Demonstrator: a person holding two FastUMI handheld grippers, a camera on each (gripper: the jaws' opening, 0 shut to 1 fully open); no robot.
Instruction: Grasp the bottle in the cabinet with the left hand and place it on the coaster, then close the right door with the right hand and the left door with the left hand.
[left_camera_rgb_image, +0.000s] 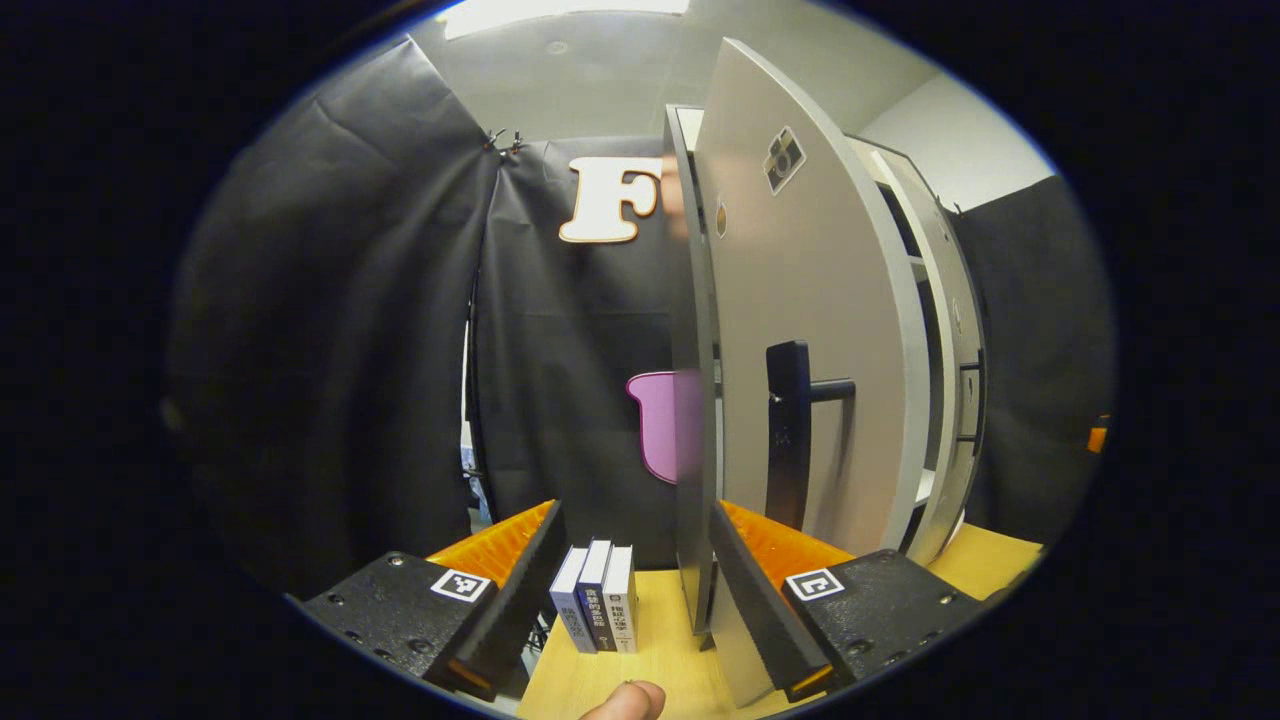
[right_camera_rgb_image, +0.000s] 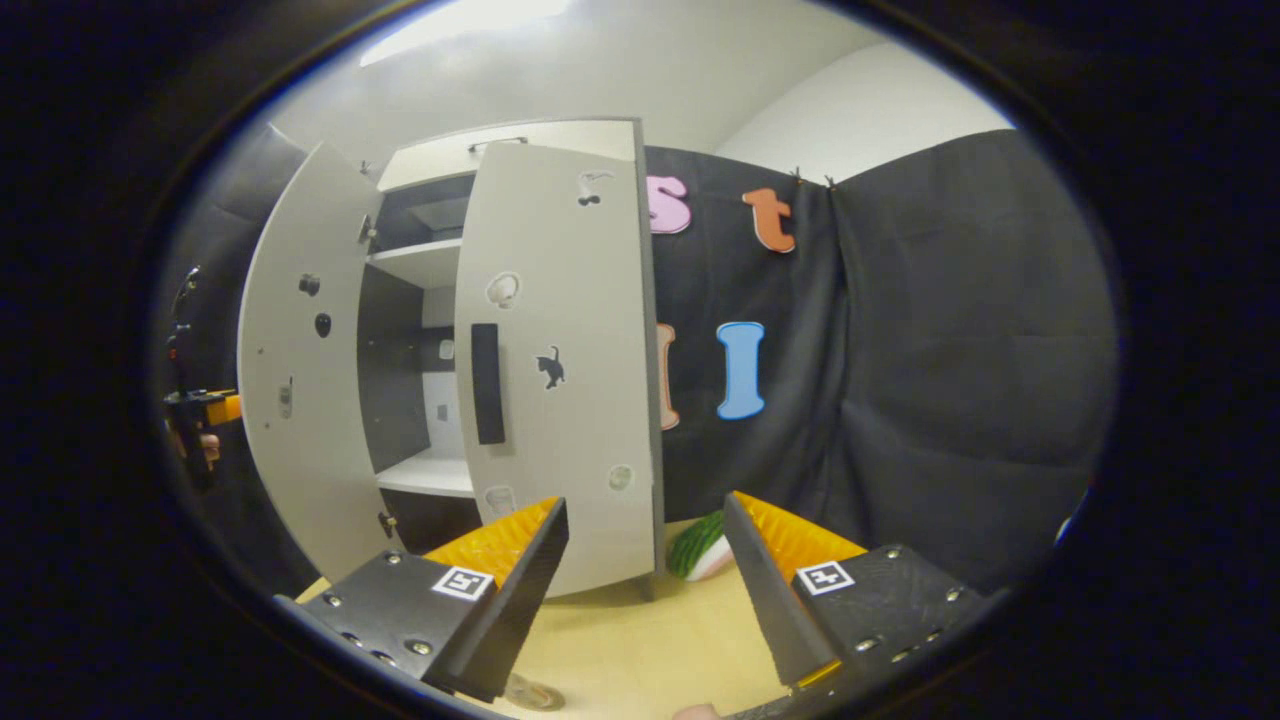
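Observation:
The cabinet's left door (left_camera_rgb_image: 810, 330) stands wide open and I see it nearly edge-on, its black handle (left_camera_rgb_image: 790, 440) on the face turned right. My left gripper (left_camera_rgb_image: 635, 510) is open, and the door's free edge (left_camera_rgb_image: 692, 450) rises in the gap between its fingers. In the right gripper view the cabinet (right_camera_rgb_image: 420, 265) shows bare shelves. Its right door (right_camera_rgb_image: 560, 380), with a black handle (right_camera_rgb_image: 487, 385), lies close to the cabinet front. My right gripper (right_camera_rgb_image: 645, 510) is open and holds nothing, a short way in front of that door. The left gripper (right_camera_rgb_image: 200, 410) appears far off beside the left door (right_camera_rgb_image: 300, 400).
Three small books (left_camera_rgb_image: 597, 600) stand on the wooden table (left_camera_rgb_image: 650, 670) between the left fingers. A green striped toy (right_camera_rgb_image: 700, 545) lies by the cabinet's right corner. A small round thing (right_camera_rgb_image: 530, 692) sits at the table's near edge. Black cloth walls close in all around.

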